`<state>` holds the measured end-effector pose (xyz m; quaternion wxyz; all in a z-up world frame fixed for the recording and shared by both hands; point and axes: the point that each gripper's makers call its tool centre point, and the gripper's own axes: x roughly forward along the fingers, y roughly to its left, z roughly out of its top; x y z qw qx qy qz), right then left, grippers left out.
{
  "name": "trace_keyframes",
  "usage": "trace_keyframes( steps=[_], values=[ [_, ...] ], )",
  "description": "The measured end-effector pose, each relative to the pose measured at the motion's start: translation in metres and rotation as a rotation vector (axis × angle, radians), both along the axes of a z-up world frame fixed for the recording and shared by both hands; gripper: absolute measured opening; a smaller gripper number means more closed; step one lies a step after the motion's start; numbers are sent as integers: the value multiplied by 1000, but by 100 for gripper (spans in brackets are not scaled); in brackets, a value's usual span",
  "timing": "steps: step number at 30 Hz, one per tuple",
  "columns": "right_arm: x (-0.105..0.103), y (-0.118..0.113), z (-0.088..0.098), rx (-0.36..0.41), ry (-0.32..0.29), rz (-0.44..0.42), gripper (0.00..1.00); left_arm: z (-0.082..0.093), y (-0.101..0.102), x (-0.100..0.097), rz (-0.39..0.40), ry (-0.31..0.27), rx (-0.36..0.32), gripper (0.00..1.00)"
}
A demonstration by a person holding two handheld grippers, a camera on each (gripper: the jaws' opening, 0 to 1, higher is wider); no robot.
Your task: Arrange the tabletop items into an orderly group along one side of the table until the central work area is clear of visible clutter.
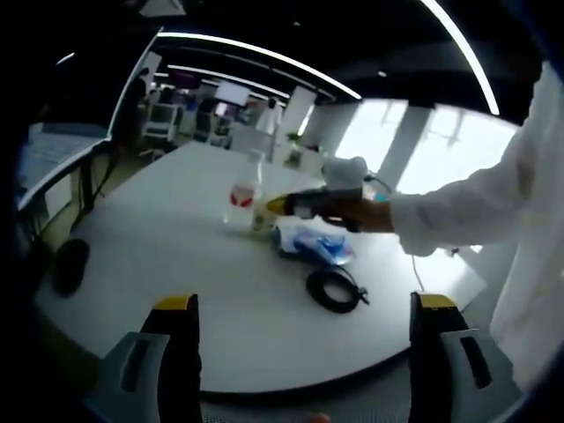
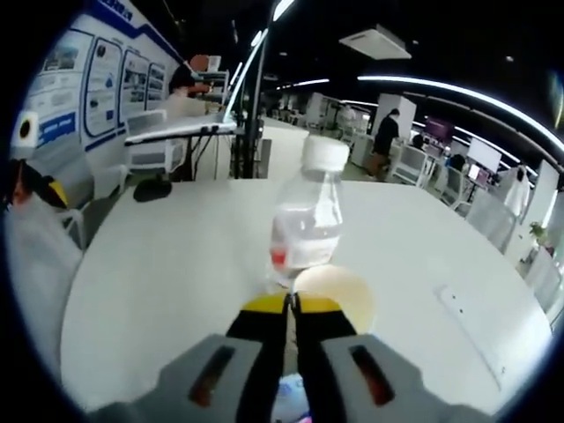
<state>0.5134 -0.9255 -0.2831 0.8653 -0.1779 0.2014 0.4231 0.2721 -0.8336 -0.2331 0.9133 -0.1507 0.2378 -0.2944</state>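
1. In the left gripper view, the left gripper (image 1: 304,322) is seen with its yellow-tipped jaws spread wide and nothing between them; it is held low over the near edge of the white table (image 1: 176,256), apart from every item.
2. In the right gripper view, the right gripper (image 2: 292,306) is seen with its jaws drawn together — only a thin slit is left between the yellow tips, and nothing can be made out in it. The tips are placed just before the bottle (image 2: 308,220) and a pale round disc (image 2: 339,295) lying beside its base (whether the tips touch either one cannot be told).
3. From the left gripper view, that same right gripper (image 1: 284,206) is seen reaching in from the right, held by a hand in a white sleeve (image 1: 467,211), close to the clear bottle (image 1: 244,198) with the red label.
4. Just beyond it, a blue-and-white packet (image 1: 313,242) and a coiled black cable (image 1: 333,288) are found near the table's middle, while a dark oval object (image 1: 69,264) is left well apart at the far left edge.
5. Judged from this, the task is at an early stage — the items are loosely scattered, the centre is not cleared, and no orderly row along one side is formed yet.
6. What is left: bottle, disc, packet, cable and the dark object are all to be gathered to one edge.
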Motion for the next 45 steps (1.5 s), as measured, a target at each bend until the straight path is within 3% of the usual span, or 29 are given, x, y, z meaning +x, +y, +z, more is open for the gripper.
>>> trace_keyframes(
  steps=[6, 15, 31, 45],
  values=[
    [4, -8, 7, 41, -11, -58, 29, 0, -1, 0, -1, 0, -3, 96],
    [-5, -22, 9, 71, 34, -106, 50, -1, -2, 1, -5, -1, 13, 96],
    [-30, -52, 22, 70, 58, -200, 56, 3, -3, 0, -11, -19, -11, 96],
    [-58, -95, 31, 96, 56, -321, 56, 3, -9, -4, -60, -26, -5, 96]
  ],
)
